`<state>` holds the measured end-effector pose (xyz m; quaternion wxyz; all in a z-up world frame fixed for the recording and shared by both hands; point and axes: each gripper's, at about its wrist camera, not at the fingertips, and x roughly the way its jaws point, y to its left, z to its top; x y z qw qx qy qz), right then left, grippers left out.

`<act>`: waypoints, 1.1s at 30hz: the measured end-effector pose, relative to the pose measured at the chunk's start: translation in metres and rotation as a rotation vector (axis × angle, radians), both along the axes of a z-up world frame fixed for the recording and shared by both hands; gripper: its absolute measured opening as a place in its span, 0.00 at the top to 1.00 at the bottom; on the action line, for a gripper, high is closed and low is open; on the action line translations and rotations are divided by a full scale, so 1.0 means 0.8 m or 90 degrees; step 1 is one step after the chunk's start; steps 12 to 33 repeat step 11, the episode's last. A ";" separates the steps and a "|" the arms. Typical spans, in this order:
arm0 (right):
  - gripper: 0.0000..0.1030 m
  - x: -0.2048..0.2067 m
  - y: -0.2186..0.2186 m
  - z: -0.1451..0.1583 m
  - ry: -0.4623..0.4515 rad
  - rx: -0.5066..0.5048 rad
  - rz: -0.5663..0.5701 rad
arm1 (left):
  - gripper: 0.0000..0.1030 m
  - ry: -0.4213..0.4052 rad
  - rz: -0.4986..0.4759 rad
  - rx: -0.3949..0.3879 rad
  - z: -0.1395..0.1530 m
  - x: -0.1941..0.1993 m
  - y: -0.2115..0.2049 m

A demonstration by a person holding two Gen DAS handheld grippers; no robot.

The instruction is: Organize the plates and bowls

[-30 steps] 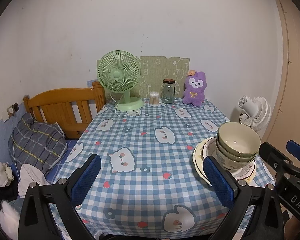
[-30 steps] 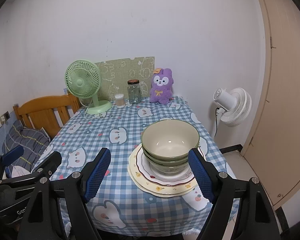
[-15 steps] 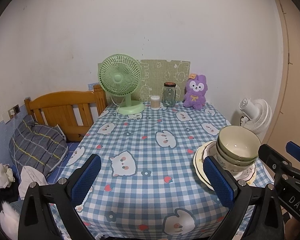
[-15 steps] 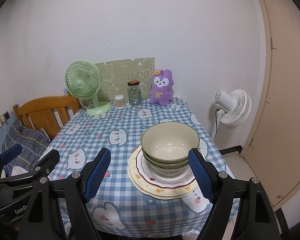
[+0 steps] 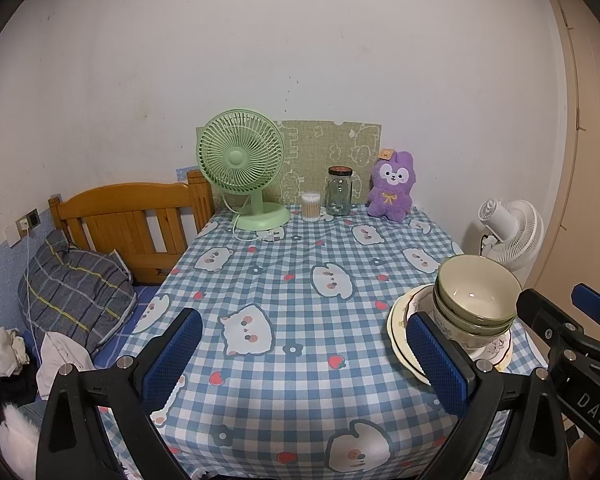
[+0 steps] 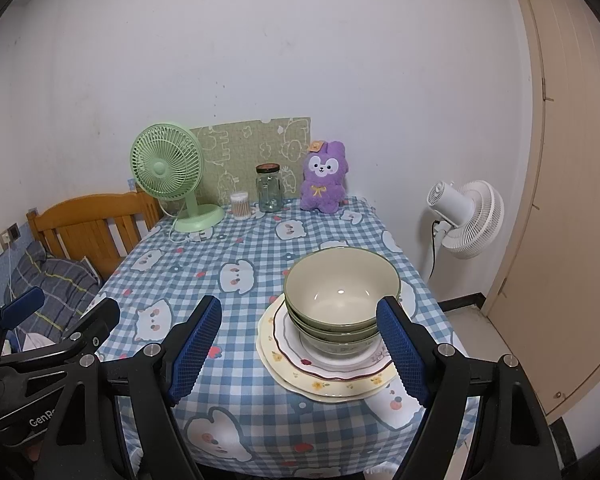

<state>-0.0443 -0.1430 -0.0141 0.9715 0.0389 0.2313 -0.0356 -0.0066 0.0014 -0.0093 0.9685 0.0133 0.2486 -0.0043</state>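
Left wrist view
- Left tool: two blue-padded fingers spread wide, nothing between them, held above the near edge of the bench.
- Right tool: seen from the side at the right margin; one blue pad and black frame show; white letters "DAS" on the frame.
- Bench: one, under a blue-and-white check cloth printed with white animal faces, strawberries and flowers.
- Bowls: nested stack at the bench's right side, near the front; two green rims plain, a patterned one below them.
- Plates: under the bowls; two rims show, a cream one under a white one.
- Back row: one green desk fan, one tub of cotton swabs, one glass jar with a dark lid, one purple plush rabbit.
- Beyond the bench: one white floor fan, one wooden headboard, one grey check pillow.

Right wrist view
- Right tool: fingers spread wide, pressing on nothing; the dish stack sits just beyond the right pad.
- Left tool: seen at the left margin; its frame reads "GenR", the rest cut off.
- Bowls: three nested, upright, empty on top.
- Plates: two, the cream one with small flowers under the white one with a dark red rim.
- Green desk fan, jar, swab tub, plush: one each along the wall.
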 end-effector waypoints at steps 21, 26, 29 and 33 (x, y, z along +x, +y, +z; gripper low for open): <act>0.20 0.001 0.000 0.001 0.000 0.000 0.001 | 0.00 -0.002 0.000 0.000 0.002 0.003 -0.001; 0.20 0.001 0.000 0.001 0.000 0.000 0.001 | 0.00 -0.002 0.000 0.000 0.002 0.003 -0.001; 0.20 0.001 0.000 0.001 0.000 0.000 0.001 | 0.00 -0.002 0.000 0.000 0.002 0.003 -0.001; 0.20 0.001 0.000 0.001 0.000 0.000 0.001 | 0.00 -0.002 0.000 0.000 0.002 0.003 -0.001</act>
